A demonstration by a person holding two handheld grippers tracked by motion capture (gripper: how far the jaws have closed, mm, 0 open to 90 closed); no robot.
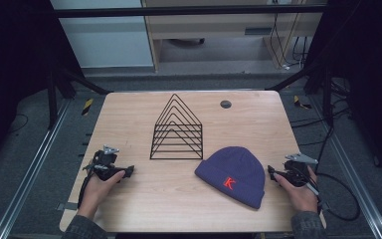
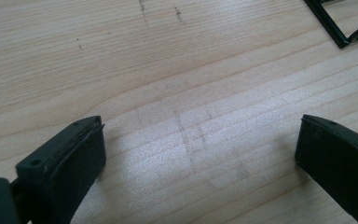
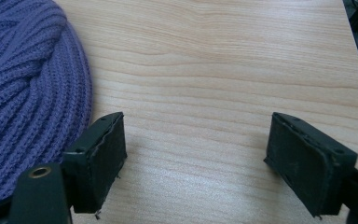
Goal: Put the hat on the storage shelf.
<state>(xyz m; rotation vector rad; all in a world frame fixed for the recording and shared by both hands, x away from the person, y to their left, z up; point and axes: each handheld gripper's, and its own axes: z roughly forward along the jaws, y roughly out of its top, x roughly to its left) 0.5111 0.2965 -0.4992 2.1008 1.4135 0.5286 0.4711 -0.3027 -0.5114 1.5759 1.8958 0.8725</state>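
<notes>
We hold both grippers, left (image 2: 198, 154) and right (image 3: 196, 158), jaws apart; purple beanie (image 1: 234, 174) at five o'clock from wire rack (image 1: 177, 130).

the tabletop (image 1: 144, 199) lies bare across its near strip between the two hands, and along its left side up to the far edge. a black wire file rack (image 1: 177, 130) stands at the centre, blocking the straight way from six to twelve o'clock. at about four o'clock a purple knit beanie (image 1: 234, 175) lies flat, just beside the right gripper (image 1: 274, 174), whose spread jaws have bare wood between them. the left gripper (image 1: 125, 172), at eight o'clock, jaws apart, faces open wood, the rack's corner well ahead.
</notes>
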